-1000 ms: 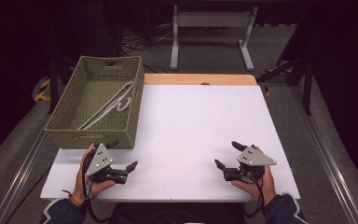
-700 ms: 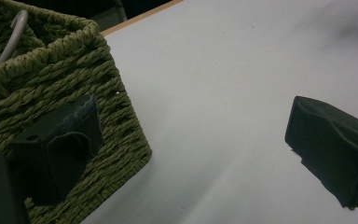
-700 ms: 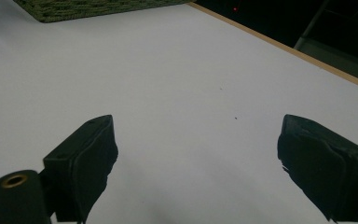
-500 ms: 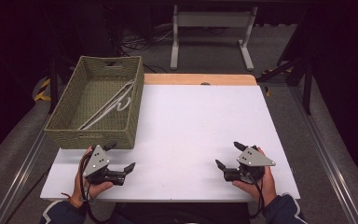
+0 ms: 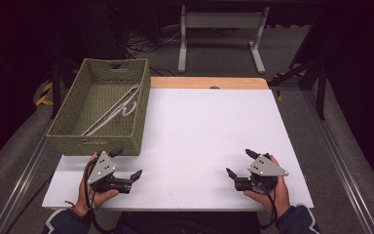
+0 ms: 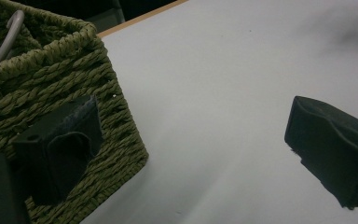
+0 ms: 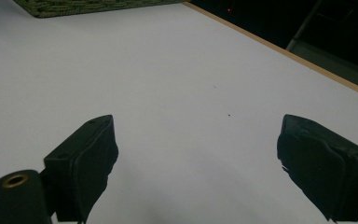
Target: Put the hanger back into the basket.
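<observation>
So both tongs are just parked near the front edge of the white counter [image 5: 204, 131], each one held in a hand. The left tongs [image 5: 126, 165] sit right by the front corner of the woven green basket [image 5: 126, 127], jaws spread wide with nothing between them. In the left gripper view one jaw sits right in front of the basket's near wall, the other is out over bare counter; can't tell if that first jaw actually touches the weave. The right tongs [image 5: 239, 163] are well away from the basket, over on the opposite side of the counter, also wide open and empty, hovering over plain white surface.

The basket itself is at the counter's left side, running from near the front edge toward the back. Inside it lies a white hanger [image 5: 119, 109], stretched diagonally along the bottom, hook end pointing toward the far right corner of the basket. Neither tongs touch the hanger.
</observation>
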A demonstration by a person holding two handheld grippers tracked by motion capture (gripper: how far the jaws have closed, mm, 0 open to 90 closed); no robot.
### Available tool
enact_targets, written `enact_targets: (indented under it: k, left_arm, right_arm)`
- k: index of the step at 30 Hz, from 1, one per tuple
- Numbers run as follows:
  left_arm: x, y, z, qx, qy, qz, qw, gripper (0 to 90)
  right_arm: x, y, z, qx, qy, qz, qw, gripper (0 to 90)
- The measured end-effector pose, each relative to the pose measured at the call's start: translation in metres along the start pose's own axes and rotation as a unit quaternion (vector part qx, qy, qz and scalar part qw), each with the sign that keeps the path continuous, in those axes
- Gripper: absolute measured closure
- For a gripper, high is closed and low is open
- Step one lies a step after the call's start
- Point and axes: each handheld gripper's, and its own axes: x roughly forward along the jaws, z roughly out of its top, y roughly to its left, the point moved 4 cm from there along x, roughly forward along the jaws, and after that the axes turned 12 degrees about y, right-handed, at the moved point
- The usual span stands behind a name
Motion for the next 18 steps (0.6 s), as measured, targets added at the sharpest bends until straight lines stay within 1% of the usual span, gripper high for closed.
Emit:
enact_targets:
  k: [1, 3, 4, 8, 10, 11, 16, 18]
  left_arm:
    - [0.0000, -0.0004, 0.0001, -0.001, 0.000, -0.003, 1.0000, 4.8]
    - [0.0001, -0.0006, 0.0004, 0.001, 0.001, 0.000, 1.0000, 4.8]
    - [0.0001, -0.0006, 0.0006, 0.000, 0.000, -0.002, 1.0000, 5.1]
    - [0.0004, -0.0001, 0.0008, 0.002, 0.000, -0.001, 1.0000, 5.0]
    - [0.0012, -0.0001, 0.0006, 0.005, 0.006, 0.004, 1.0000, 5.1]
    - [0.0012, -0.0004, 0.0006, 0.005, 0.007, 0.002, 1.0000, 5.2]
    - [0.0006, -0.0017, 0.0008, 0.005, 0.005, 0.000, 1.0000, 5.2]
    - [0.0002, -0.0012, 0.0004, 0.002, 0.005, 0.000, 1.0000, 5.2]
  right_arm:
    - [-0.0007, 0.0002, 0.0001, 0.001, -0.001, -0.001, 1.0000, 12.2]
    - [-0.0016, 0.0008, 0.0005, -0.001, -0.003, -0.003, 1.0000, 12.3]
    - [-0.0017, 0.0009, 0.0006, -0.003, -0.003, -0.004, 1.0000, 12.3]
    - [-0.0005, 0.0011, -0.0002, -0.001, 0.000, -0.002, 1.0000, 12.4]
    - [-0.0002, 0.0018, -0.0007, -0.003, 0.002, 0.000, 1.0000, 12.5]
    - [0.0001, 0.0021, -0.0010, -0.006, 0.004, -0.001, 1.0000, 12.5]
    - [0.0002, 0.0021, -0.0005, -0.007, 0.003, 0.000, 1.0000, 12.7]
    - [0.0002, 0.0023, -0.0002, -0.007, 0.002, -0.001, 1.0000, 12.7]
